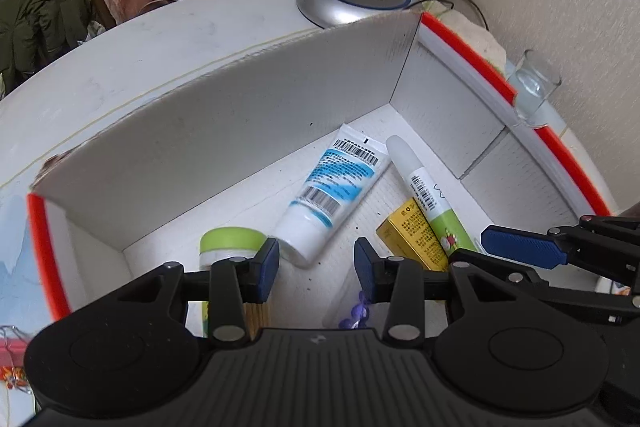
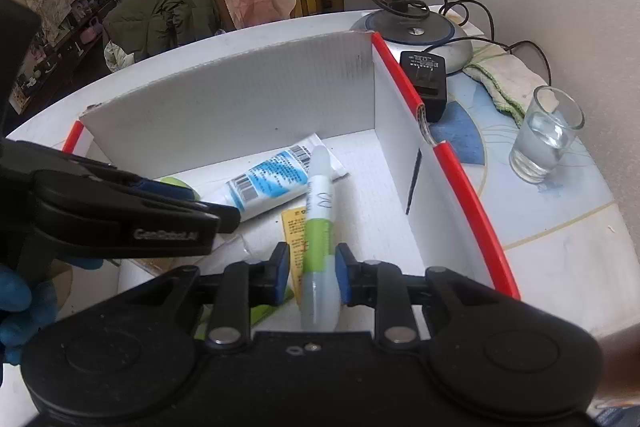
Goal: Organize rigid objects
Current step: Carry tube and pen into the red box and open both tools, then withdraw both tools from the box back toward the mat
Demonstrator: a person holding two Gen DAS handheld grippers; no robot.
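A: Box [image 2: 256,95] contents, please.

B: Inside, I count a blue-white tube [image 2: 272,183], a green-white stick [image 2: 318,211] lying over a yellow carton [image 2: 291,231], and a green-lidded jar [image 1: 230,241] at lower left of the left view. I judge most of the sorting done; what remains outside I cannot tell.

A: Tools?

B: Right tool [image 2: 312,273]: jaws straddle the stick's lower end, gaps showing, released, I judge. Left tool [image 1: 316,265]: parted, grasping nothing, over the box floor.

A: Room?

B: Walls close behind and at right, red edging [image 2: 472,203]. Upward is free. A water glass [image 2: 546,135] stands on the surface, right of frame, apart from the box.
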